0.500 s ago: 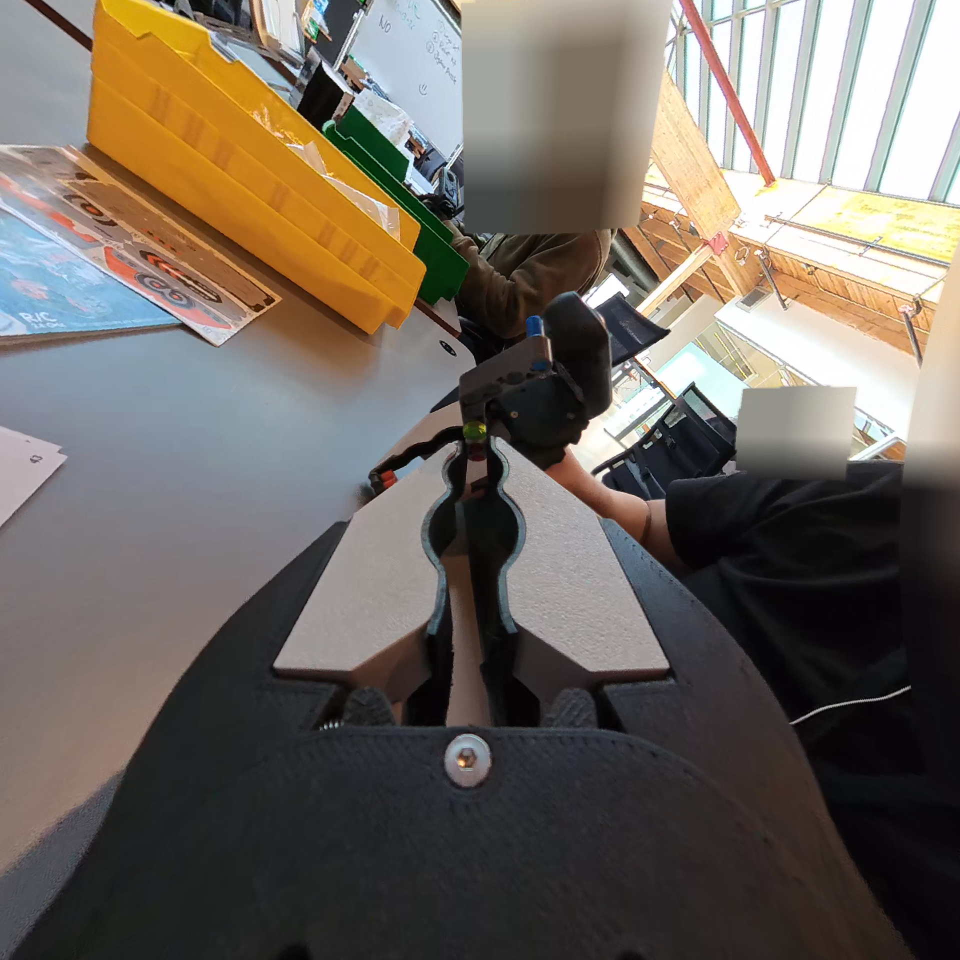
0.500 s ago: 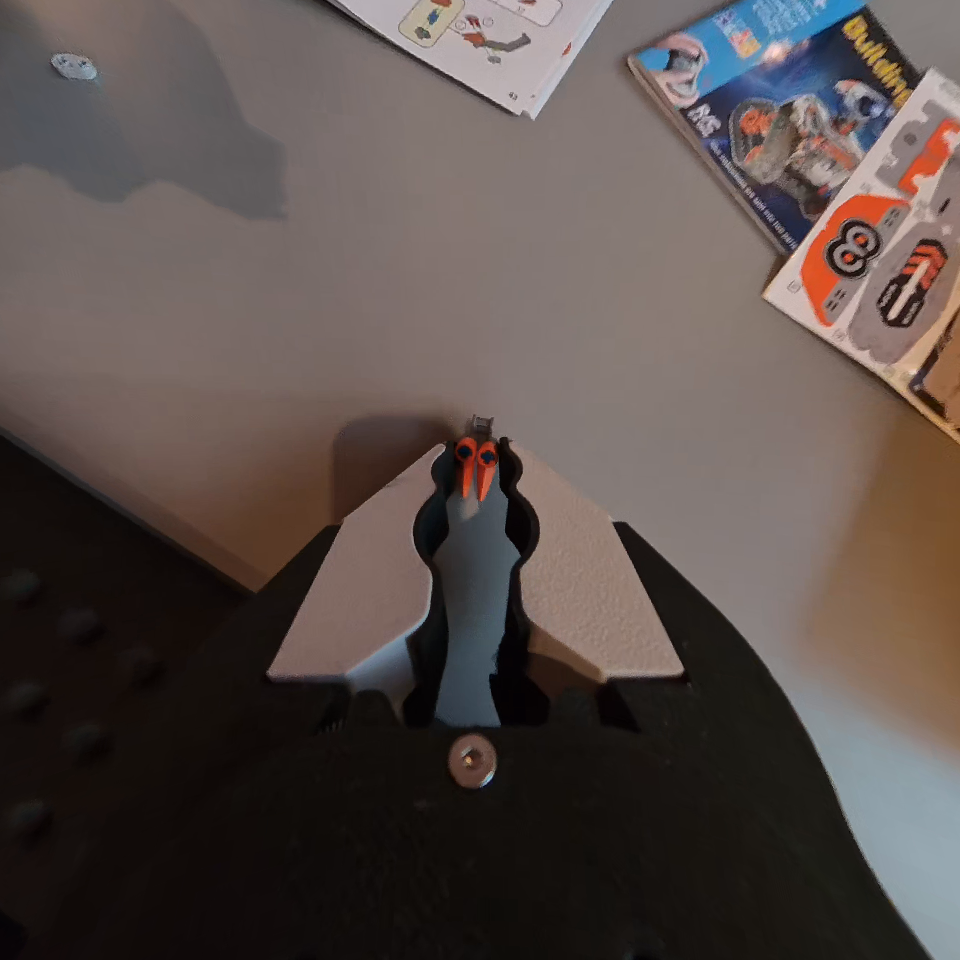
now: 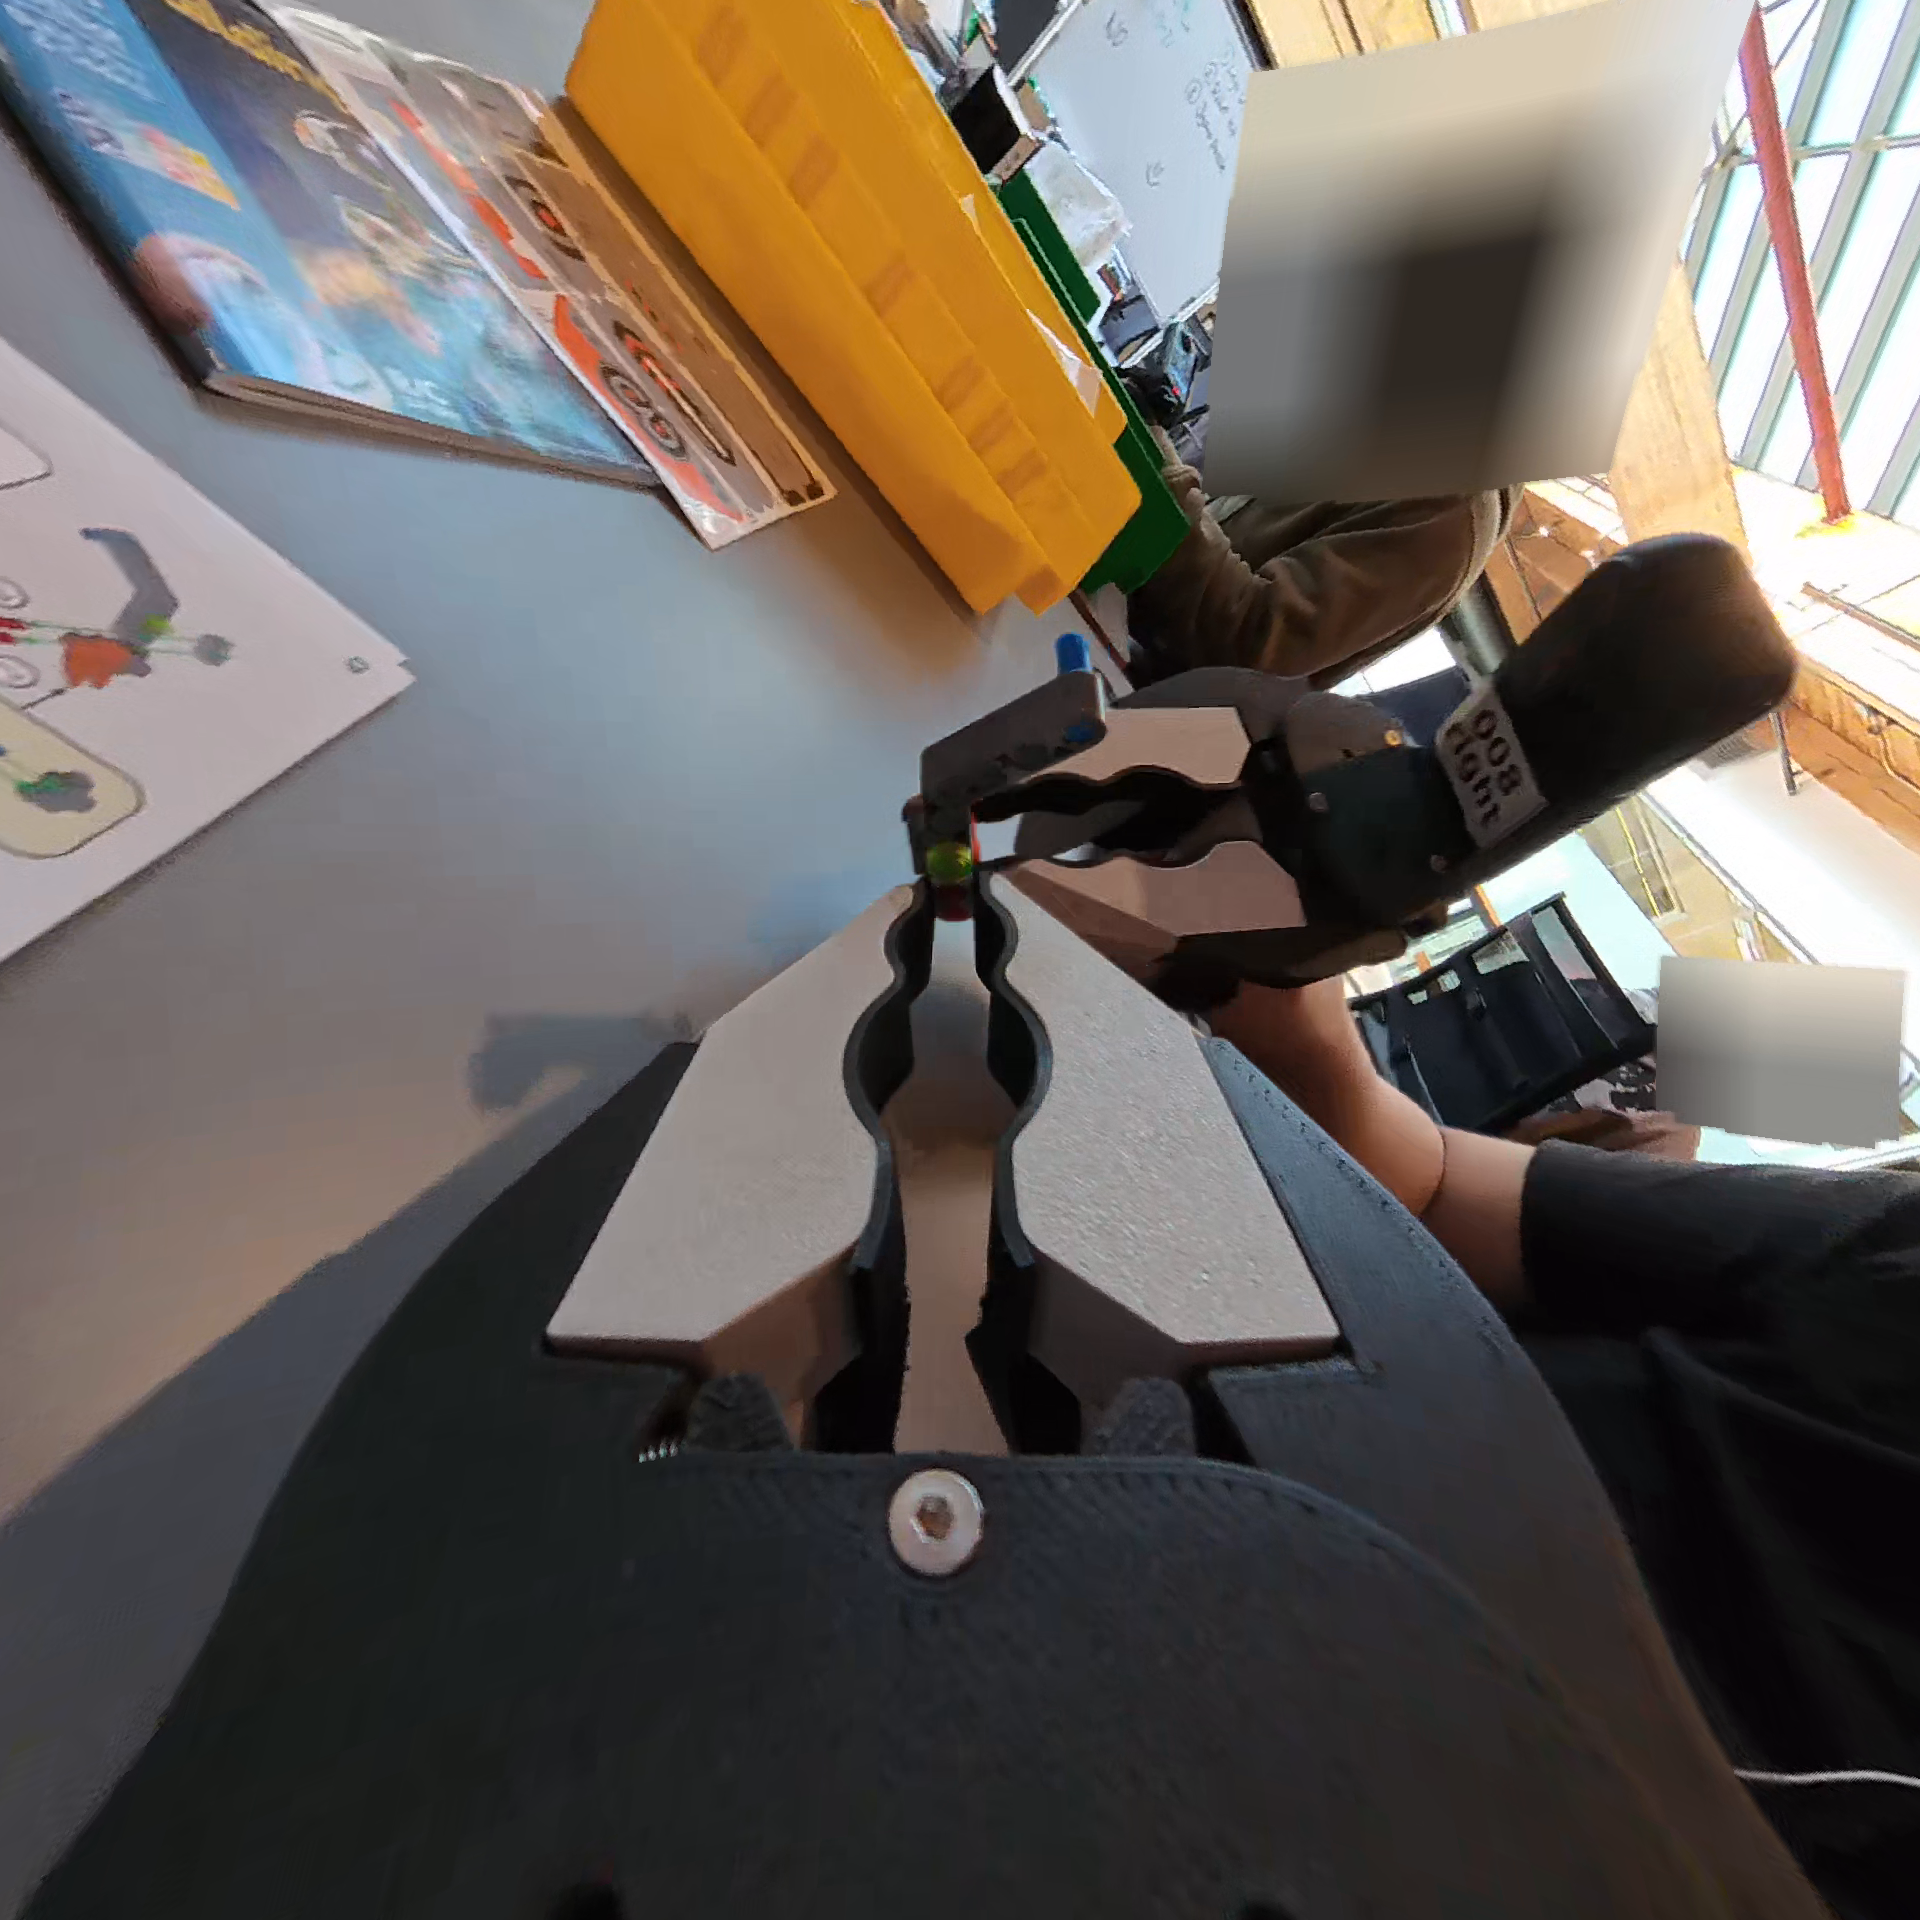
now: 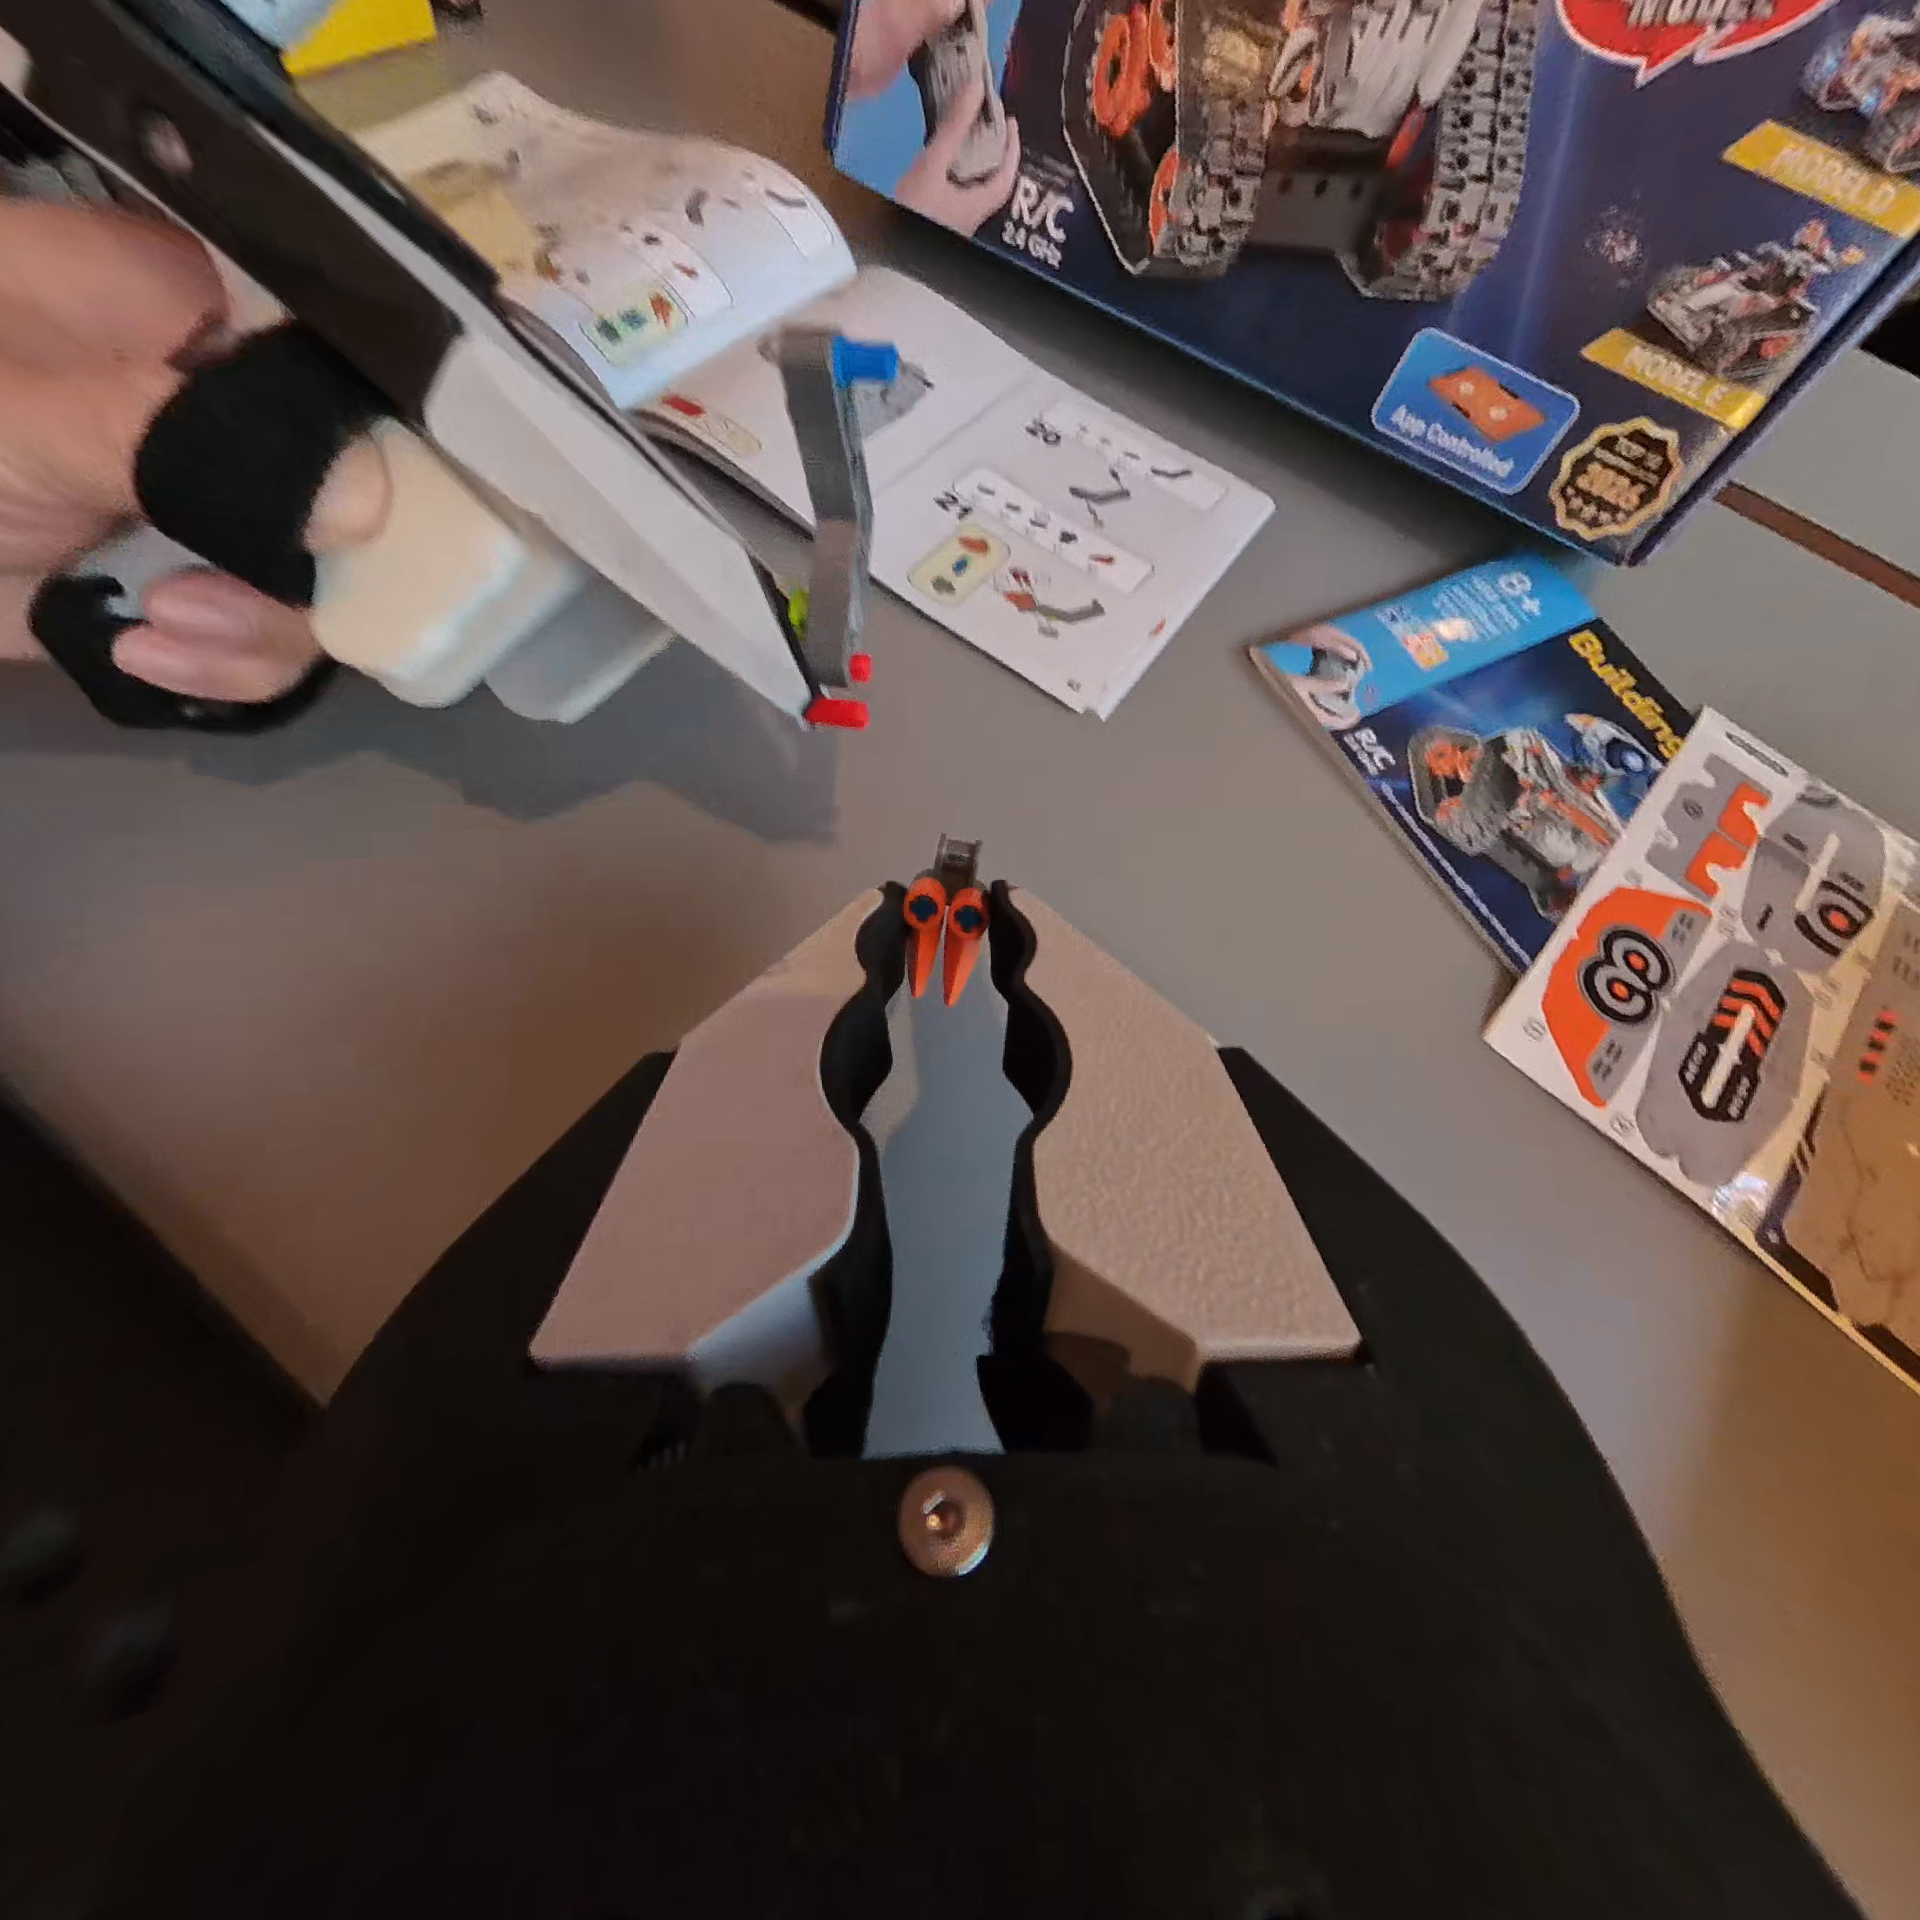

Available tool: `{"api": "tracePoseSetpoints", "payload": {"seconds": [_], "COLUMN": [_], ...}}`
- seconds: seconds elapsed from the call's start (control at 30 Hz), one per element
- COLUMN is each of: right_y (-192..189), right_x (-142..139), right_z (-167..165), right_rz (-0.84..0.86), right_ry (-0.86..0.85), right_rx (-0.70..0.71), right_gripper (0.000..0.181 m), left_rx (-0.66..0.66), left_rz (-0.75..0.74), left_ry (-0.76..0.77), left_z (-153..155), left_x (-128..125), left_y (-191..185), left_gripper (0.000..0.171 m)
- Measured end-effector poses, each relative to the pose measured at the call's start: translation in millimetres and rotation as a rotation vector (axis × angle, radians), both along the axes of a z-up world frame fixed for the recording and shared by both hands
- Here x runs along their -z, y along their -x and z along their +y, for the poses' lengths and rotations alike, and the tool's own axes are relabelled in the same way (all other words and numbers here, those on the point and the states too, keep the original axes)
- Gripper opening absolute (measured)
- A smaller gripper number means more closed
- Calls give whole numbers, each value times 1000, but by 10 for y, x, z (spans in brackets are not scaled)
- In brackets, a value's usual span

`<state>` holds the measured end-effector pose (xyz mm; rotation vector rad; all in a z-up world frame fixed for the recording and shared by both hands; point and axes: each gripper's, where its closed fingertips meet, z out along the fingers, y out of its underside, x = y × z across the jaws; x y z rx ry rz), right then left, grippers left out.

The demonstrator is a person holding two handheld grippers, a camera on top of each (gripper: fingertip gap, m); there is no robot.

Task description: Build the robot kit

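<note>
The left hand-held gripper [image 3: 948, 902] has its jaws pinched nearly together on a small building-block assembly [image 3: 997, 764]: a grey beam with a blue pin on top, a green bead and red pins at the clamped end. In the right wrist view that same assembly [image 4: 831, 520] sticks out past the left gripper's tips, grey beam running up to the blue pin, red pins at the bottom, all hanging above the grey table [image 4: 520, 935]. A hand [image 4: 125, 457] with black finger loops grips the left tool.

Over to the right hand-held gripper [image 4: 943, 914]. Its jaws are closed down on a tiny orange claw piece [image 4: 941, 940], two pointed orange tips side by side with dark pin holes, and a small grey stub poking out just ahead. It sits near the left gripper's assembly but apart from it, a gap of bare table showing between them. In the left wrist view the right hand-held gripper [image 3: 961, 821] comes in from the right, its tips just beyond the left one's tips.

On the table around them: an open instruction booklet [image 4: 1060, 520], a big blue toy box [image 4: 1403, 208], a smaller blue booklet [image 4: 1475, 748] and a sticker sheet [image 4: 1714, 987]. A yellow bin [image 3: 862, 270] and a green bin [image 3: 1132, 499] stand at the far edge.
</note>
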<state>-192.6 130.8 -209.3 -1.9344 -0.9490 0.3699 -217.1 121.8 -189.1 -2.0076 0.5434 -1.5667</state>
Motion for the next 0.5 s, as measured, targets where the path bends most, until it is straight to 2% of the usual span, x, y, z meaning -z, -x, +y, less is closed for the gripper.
{"api": "tracePoseSetpoints", "payload": {"seconds": [0.27,0.5], "right_y": [148,167], "right_x": [38,188], "right_z": [59,-15], "right_rz": [-3,1], "right_ry": [-34,35], "right_rx": [-14,-38], "right_gripper": [16,15], "left_rx": [1,17], "left_rz": [35,99], "left_ry": [48,54], "left_z": [26,-39], "left_x": [150,299], "left_y": [2,-65], "left_gripper": [5,6]}}
